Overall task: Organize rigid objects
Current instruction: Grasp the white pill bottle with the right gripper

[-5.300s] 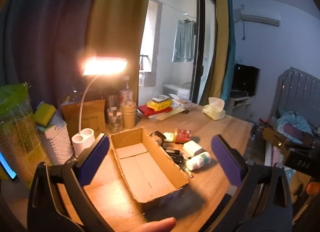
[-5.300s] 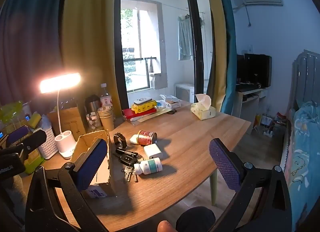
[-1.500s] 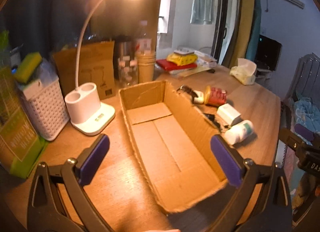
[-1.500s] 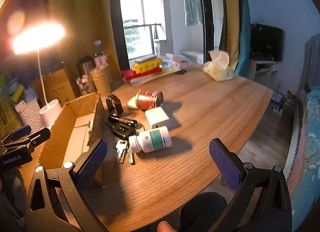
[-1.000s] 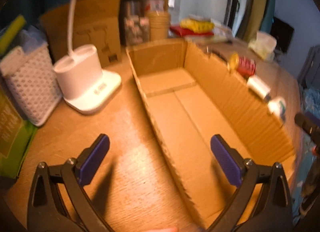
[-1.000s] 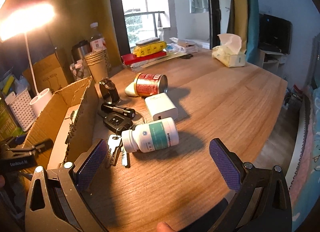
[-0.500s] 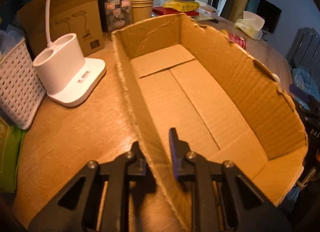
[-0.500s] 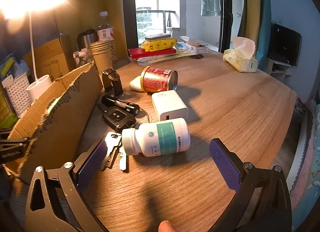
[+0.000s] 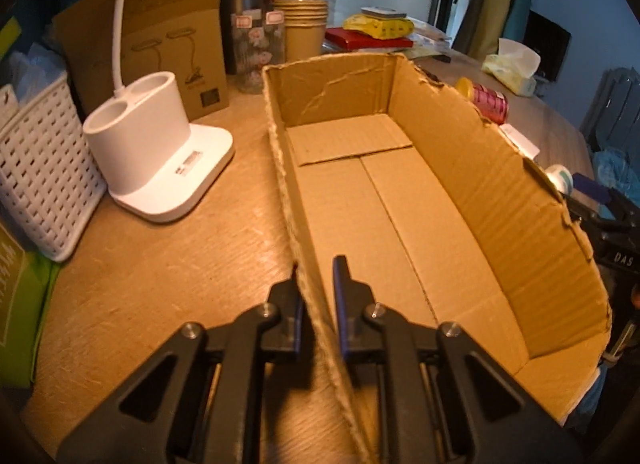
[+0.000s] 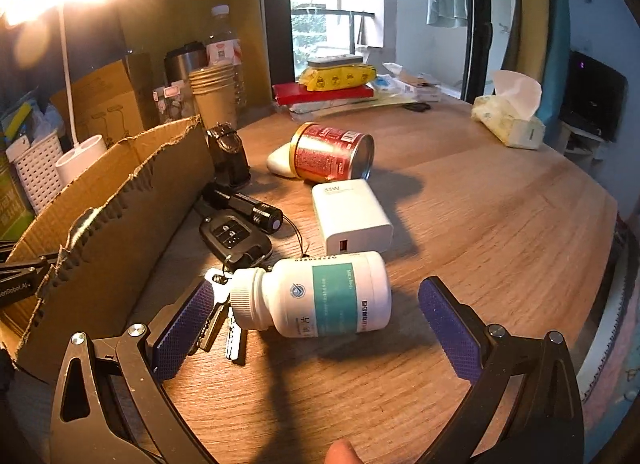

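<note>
An empty open cardboard box (image 9: 400, 199) lies on the wooden table; its outer wall shows in the right wrist view (image 10: 120, 199). My left gripper (image 9: 318, 276) is shut on the box's left wall. My right gripper (image 10: 316, 308) is open, with its fingers on either side of a white pill bottle (image 10: 320, 294) that lies on its side. Beyond it lie a white charger (image 10: 348, 215), a red can (image 10: 332, 157), a car key with keys (image 10: 234, 238), a black flashlight (image 10: 248, 209) and a black watch (image 10: 228, 157).
A white lamp base (image 9: 156, 159), a white woven basket (image 9: 40, 179) and a brown carton (image 9: 160, 31) stand left of the box. Paper cups (image 10: 212, 91), a bottle, books (image 10: 324, 91) and a tissue pack (image 10: 512, 115) sit at the table's far side.
My left gripper has come down over the box's left wall and shut on it. My right gripper has moved forward and lower, so its fingers now flank the pill bottle.
</note>
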Demonstrator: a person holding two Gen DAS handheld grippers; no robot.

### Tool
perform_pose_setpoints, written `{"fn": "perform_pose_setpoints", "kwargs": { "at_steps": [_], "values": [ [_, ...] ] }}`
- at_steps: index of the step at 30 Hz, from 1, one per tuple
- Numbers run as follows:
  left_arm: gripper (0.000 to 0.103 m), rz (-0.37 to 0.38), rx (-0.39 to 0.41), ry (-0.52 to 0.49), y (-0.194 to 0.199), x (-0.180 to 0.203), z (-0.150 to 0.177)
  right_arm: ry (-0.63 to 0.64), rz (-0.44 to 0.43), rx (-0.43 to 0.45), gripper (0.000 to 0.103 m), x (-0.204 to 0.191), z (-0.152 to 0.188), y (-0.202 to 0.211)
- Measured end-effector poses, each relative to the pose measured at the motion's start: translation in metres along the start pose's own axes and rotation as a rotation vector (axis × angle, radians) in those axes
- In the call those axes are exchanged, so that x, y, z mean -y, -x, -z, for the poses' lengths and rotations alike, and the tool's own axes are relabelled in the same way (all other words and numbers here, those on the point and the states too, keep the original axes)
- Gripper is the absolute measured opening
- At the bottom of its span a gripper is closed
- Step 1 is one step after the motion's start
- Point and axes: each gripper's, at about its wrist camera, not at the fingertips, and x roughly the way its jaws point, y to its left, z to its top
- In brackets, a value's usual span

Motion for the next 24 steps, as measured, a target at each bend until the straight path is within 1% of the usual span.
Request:
{"fn": "perform_pose_setpoints", "kwargs": {
  "at_steps": [2, 10, 11, 12, 13, 14, 19, 24],
  "values": [
    [0.013, 0.003, 0.0, -0.002, 0.0, 0.0, 0.0, -0.001, -0.002, -0.013, 0.103, 0.0, 0.0, -0.002],
    [0.013, 0.012, -0.002, 0.008, -0.001, -0.001, 0.0, 0.025, 0.04, -0.042, 0.102, -0.005, 0.0, -0.008],
    [0.013, 0.012, -0.002, 0.008, -0.001, -0.001, 0.0, 0.025, 0.045, -0.04, 0.099, -0.005, 0.0, -0.008],
    [0.013, 0.012, -0.002, 0.008, -0.001, -0.001, 0.0, 0.024, 0.051, -0.041, 0.093, -0.005, 0.001, -0.008],
    [0.013, 0.011, -0.003, 0.008, -0.001, -0.001, 0.0, 0.024, 0.055, -0.047, 0.085, -0.005, 0.001, -0.01],
    [0.014, 0.01, -0.003, 0.007, -0.001, -0.001, 0.0, 0.025, 0.058, -0.051, 0.08, -0.005, 0.001, -0.011],
    [0.014, 0.008, -0.002, 0.006, -0.001, 0.0, 0.0, 0.035, 0.068, -0.047, 0.08, -0.006, 0.002, -0.011],
    [0.014, 0.009, -0.003, 0.009, -0.001, 0.0, 0.0, -0.017, 0.057, -0.019, 0.08, 0.002, 0.003, -0.004]
  ]
}}
